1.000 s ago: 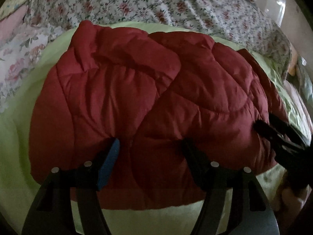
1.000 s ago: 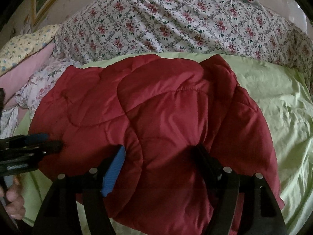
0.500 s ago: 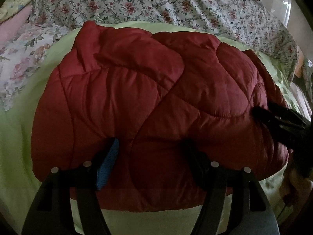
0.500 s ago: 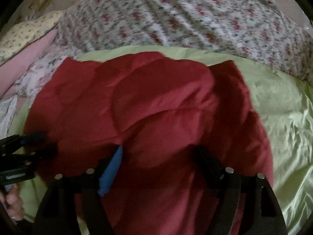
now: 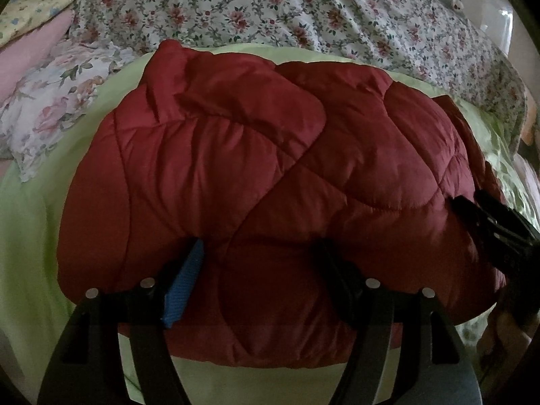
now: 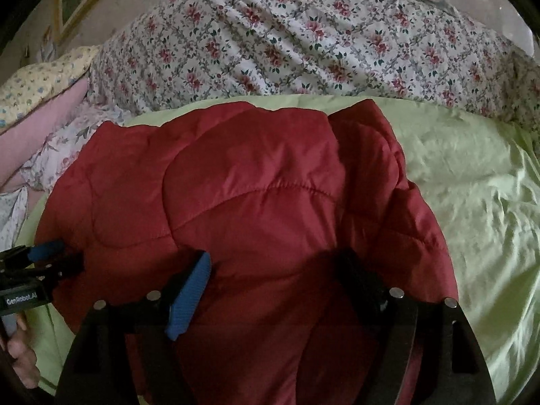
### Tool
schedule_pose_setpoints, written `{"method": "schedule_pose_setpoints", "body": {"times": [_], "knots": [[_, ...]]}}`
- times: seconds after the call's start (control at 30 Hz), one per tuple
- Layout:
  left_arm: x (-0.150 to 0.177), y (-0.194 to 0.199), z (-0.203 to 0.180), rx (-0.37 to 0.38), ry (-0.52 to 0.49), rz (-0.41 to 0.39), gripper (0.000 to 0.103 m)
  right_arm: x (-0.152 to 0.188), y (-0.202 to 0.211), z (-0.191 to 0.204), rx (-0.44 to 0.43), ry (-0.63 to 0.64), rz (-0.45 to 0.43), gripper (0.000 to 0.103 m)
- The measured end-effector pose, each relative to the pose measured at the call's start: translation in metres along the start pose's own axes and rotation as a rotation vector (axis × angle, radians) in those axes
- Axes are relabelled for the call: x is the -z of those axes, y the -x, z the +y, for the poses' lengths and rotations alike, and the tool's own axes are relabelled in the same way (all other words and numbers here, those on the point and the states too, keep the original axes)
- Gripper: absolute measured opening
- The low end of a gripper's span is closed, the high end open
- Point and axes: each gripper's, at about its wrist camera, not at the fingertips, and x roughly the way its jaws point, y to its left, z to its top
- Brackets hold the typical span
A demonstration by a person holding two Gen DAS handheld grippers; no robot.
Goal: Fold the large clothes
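A red quilted puffer jacket (image 5: pixel 263 168) lies folded in a thick bundle on a light green sheet (image 5: pixel 30 236); it also fills the right wrist view (image 6: pixel 253 202). My left gripper (image 5: pixel 260 260) has its jaws wide apart, pressed against the bundle's near edge, with padding bulging between them. My right gripper (image 6: pixel 273 270) is the same, jaws wide apart against the jacket's near right part. The right gripper shows at the right edge of the left wrist view (image 5: pixel 489 219), and the left gripper at the left edge of the right wrist view (image 6: pixel 44 263).
A floral quilt (image 6: pixel 320 44) is heaped behind the jacket. Floral and pink pillows (image 5: pixel 50 101) lie at the left. Bare green sheet (image 6: pixel 472 185) spreads to the right of the jacket.
Both grippers have shifted slightly while resting on the jacket's near edge; the left view has drawn back and up a little. The jacket's shape is about the same.
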Motion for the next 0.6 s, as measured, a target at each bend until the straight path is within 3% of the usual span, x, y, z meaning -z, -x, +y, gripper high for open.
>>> {"method": "schedule_pose_setpoints", "body": {"times": [0.23,0.6], "knots": [[0.003,0.012,0.002,0.0,0.002,0.025,0.074,0.002,0.006,0.0,-0.011,-0.034,0.009,0.078],[-0.007,0.031,0.02,-0.016,-0.037,-0.001,0.08,0.008,0.018,0.01,0.075,-0.019,0.029,0.08]]}}
